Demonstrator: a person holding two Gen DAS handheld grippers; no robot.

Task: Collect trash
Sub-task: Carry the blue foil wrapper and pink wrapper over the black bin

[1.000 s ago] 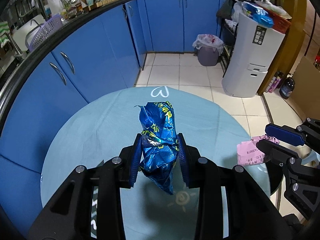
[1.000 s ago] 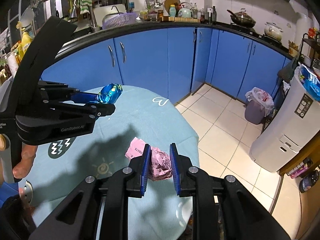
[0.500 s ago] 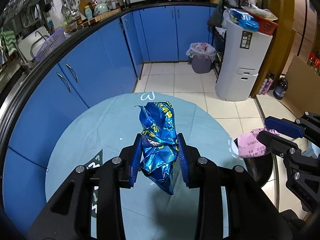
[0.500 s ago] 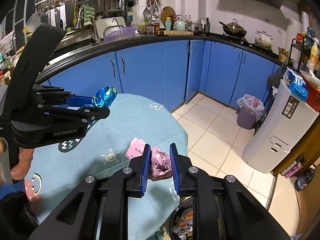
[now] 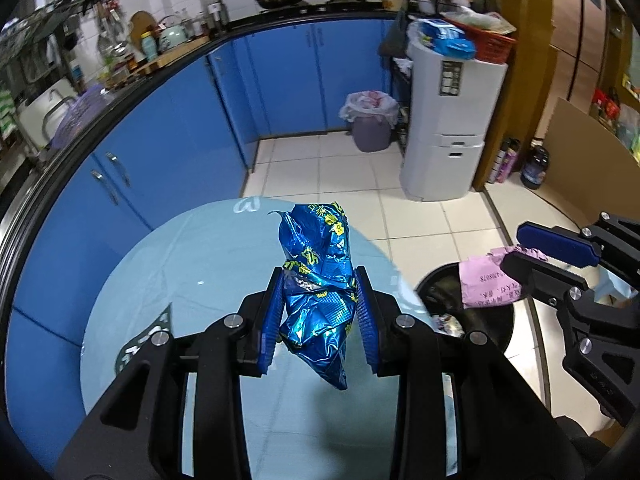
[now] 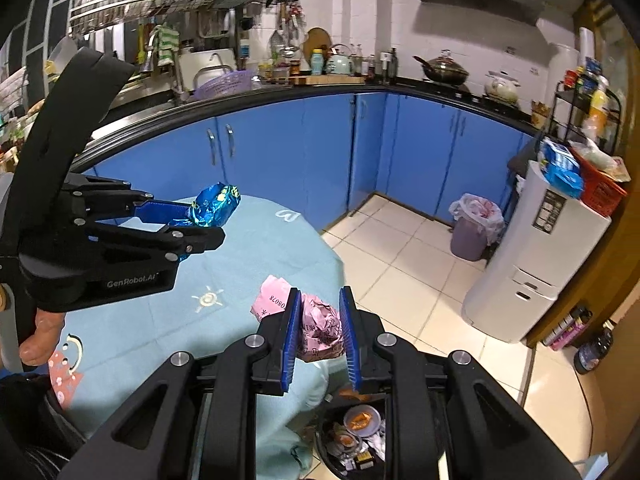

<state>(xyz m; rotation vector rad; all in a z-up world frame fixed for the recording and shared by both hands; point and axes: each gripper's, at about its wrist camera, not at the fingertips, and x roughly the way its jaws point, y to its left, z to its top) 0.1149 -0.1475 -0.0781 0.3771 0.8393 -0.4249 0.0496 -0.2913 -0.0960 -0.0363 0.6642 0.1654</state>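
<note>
My left gripper (image 5: 318, 304) is shut on a crumpled shiny blue snack wrapper (image 5: 316, 284) and holds it up above the round table (image 5: 180, 264). It also shows in the right wrist view (image 6: 216, 204). My right gripper (image 6: 319, 328) is shut on a crumpled pink paper (image 6: 320, 326), seen too in the left wrist view (image 5: 486, 284). It hangs past the table's right edge, above a black trash bin (image 6: 356, 436) that holds several scraps; the bin also shows in the left wrist view (image 5: 444, 292).
The table has a light blue cloth (image 6: 248, 256). Blue kitchen cabinets (image 5: 288, 80) curve around the back. A grey bin with a white bag (image 5: 370, 120) and a white appliance (image 5: 452, 120) stand on the tiled floor.
Both grippers have risen and pulled back with their trash. The right gripper moved from over the table to above the black bin, which has come into view.
</note>
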